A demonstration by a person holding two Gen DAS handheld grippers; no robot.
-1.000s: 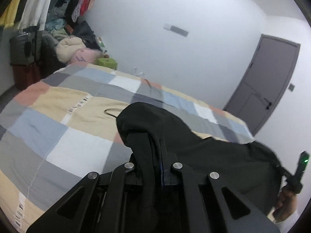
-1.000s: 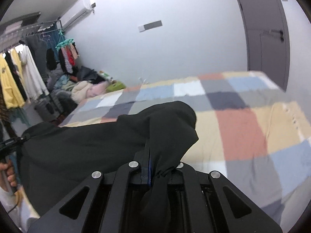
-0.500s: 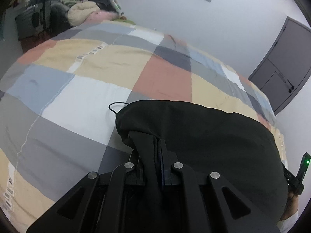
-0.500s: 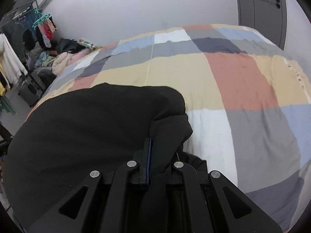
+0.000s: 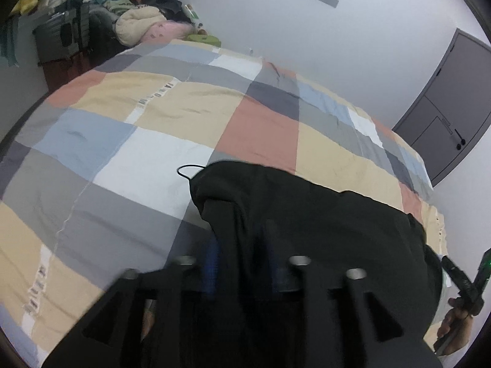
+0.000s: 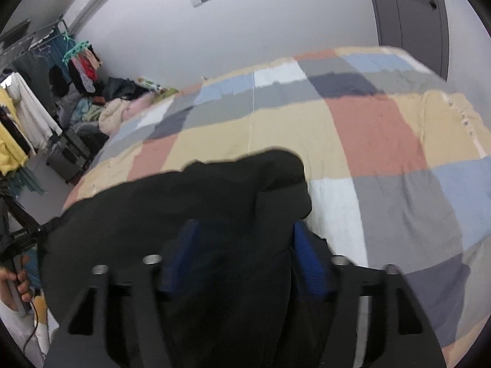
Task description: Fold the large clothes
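Observation:
A large black garment [image 5: 322, 224] lies stretched across the near edge of the checked bedspread [image 5: 153, 153]. My left gripper [image 5: 242, 245] has its blue-padded fingers spread apart, with the garment's left corner draped loosely between them. My right gripper [image 6: 242, 245] is also spread wide, blue pads [image 6: 307, 263] apart, with the garment's right corner [image 6: 260, 184] lying between them. A thin black cord loop [image 5: 187, 170] sticks out from the garment's left corner.
The bed [image 6: 368, 138] fills the view ahead. A clothes rack with hanging clothes [image 6: 27, 116], a pile of clothes [image 5: 144, 24] and a suitcase [image 5: 58, 40] stand past the bed's far left. A grey door [image 5: 445, 128] is at the right.
Both grippers lowered the garment onto the bed, then opened; the fingers that were pinched on the cloth now stand apart, and the garment rests on the bedspread.

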